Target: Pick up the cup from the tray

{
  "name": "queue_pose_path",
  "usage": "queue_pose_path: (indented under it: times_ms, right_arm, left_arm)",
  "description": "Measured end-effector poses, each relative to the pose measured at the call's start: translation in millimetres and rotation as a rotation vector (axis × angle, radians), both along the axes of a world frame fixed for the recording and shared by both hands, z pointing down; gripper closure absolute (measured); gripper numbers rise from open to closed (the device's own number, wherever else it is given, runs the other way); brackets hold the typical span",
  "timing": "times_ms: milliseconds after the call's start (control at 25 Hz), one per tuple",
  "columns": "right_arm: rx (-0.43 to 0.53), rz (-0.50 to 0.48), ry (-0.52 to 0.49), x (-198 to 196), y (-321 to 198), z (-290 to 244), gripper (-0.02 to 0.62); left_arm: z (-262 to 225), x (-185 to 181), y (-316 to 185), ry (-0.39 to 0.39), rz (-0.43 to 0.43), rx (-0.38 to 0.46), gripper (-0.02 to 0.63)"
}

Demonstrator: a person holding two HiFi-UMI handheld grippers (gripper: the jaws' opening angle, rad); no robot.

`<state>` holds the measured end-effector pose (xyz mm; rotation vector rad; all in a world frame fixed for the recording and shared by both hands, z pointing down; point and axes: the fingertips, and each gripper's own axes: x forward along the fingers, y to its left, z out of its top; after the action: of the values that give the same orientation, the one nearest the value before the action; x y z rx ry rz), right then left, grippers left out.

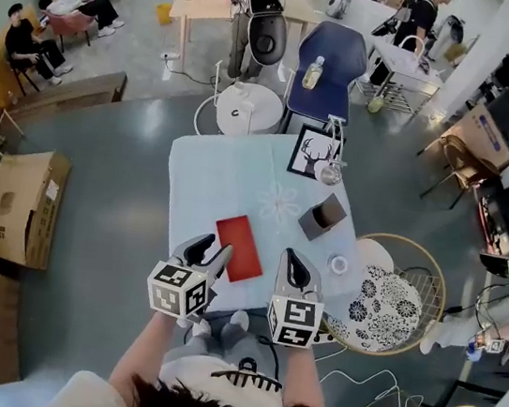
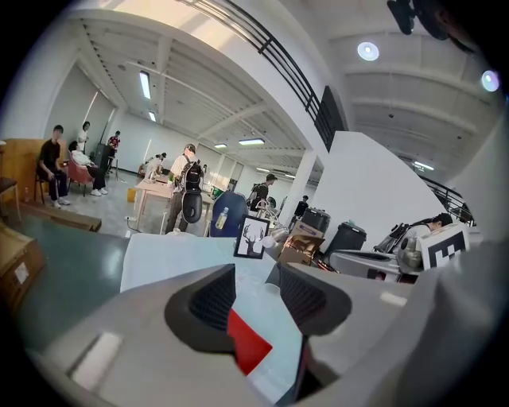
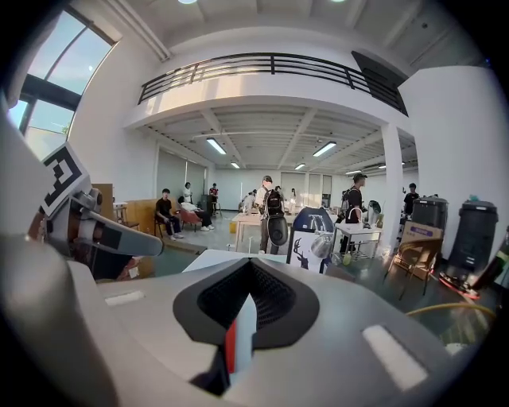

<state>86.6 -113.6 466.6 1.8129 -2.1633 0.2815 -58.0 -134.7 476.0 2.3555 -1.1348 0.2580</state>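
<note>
Pale-blue cloth covers the table [image 1: 203,181] in a busy grey-floored hall; flat red tray [image 1: 239,248] lies toward the near edge; clear stemmed cup [image 1: 332,173] stands at the far edge beside a deer picture [image 1: 313,152], brown box [image 1: 322,217] in front of it; left gripper [image 1: 213,244] gapes empty; right gripper [image 1: 293,254] is closed, empty.

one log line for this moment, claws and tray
left claw: open, empty | right claw: shut, empty | red tray: flat on table, nothing on it | both claws: at table's near edge

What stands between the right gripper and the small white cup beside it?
Nothing visible: only bare tablecloth separates the shut right gripper from the small white cup. The brown box stands farther back, clear of that path.
</note>
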Motion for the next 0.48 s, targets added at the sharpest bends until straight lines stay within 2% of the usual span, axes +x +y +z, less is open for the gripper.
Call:
queue_pose_path:
  times_ms: [240,480]
  right_arm:
    - [-0.003,0.007,0.005,0.3,7.5,0.3,0.571]
    - [-0.009,0.006,0.000,0.4,11.5,2.7,0.571]
  left_arm:
    - [-9.9,1.9,8.2,-0.030,0.033,0.050,0.433]
    - [-10.5,-1.6,10.3,-0.021,0.019,0.044,0.433]
